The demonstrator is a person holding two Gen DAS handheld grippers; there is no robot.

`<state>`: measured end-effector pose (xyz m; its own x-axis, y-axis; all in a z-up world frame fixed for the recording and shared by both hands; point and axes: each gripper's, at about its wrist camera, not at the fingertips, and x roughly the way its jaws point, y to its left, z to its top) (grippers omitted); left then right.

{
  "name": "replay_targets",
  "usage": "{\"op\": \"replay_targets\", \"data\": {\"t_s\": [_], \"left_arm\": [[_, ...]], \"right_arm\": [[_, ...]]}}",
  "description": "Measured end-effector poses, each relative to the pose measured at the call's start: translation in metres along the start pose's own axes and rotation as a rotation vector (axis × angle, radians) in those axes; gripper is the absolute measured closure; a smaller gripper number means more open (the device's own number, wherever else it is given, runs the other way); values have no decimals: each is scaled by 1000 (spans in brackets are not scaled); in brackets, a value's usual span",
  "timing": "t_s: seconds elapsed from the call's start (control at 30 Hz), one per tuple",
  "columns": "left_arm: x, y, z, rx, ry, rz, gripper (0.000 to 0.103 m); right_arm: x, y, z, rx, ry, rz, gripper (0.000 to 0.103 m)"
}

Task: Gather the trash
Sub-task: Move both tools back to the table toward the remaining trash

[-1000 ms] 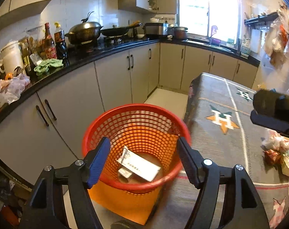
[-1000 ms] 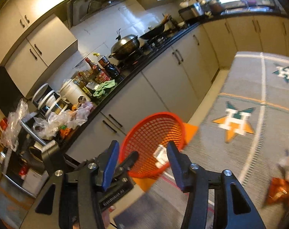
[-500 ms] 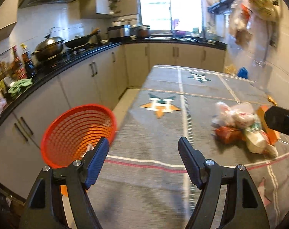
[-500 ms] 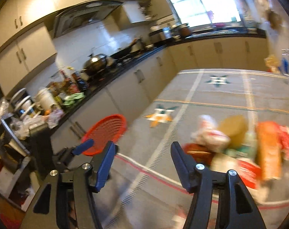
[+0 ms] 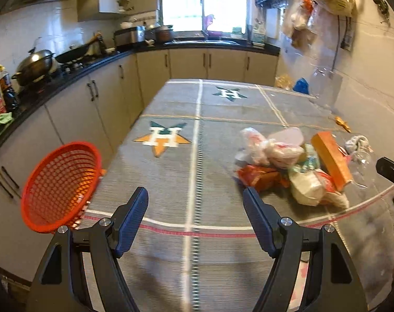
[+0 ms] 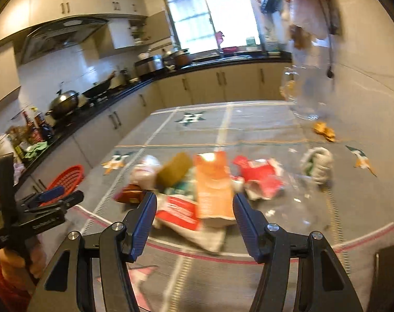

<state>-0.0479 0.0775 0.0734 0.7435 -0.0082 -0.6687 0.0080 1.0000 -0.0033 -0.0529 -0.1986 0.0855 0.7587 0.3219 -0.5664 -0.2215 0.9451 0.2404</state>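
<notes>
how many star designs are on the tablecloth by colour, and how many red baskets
Left wrist view:
orange and green star: 1
green star: 1
red basket: 1
Total: 3

A further star near the right edge shows only in the right wrist view and is left out of the count.
</notes>
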Motion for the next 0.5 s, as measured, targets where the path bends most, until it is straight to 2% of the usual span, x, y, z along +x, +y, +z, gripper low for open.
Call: {"op": "replay_targets", "data": {"t_s": [0.17, 0.5], "left_arm": [[6, -19, -2, 19, 35, -58, 29], [14, -34, -3, 60, 59, -55, 29]], "right_arm": [[0, -20, -9, 10, 21, -42, 38], [0, -49, -17, 40, 34, -133, 38]]}}
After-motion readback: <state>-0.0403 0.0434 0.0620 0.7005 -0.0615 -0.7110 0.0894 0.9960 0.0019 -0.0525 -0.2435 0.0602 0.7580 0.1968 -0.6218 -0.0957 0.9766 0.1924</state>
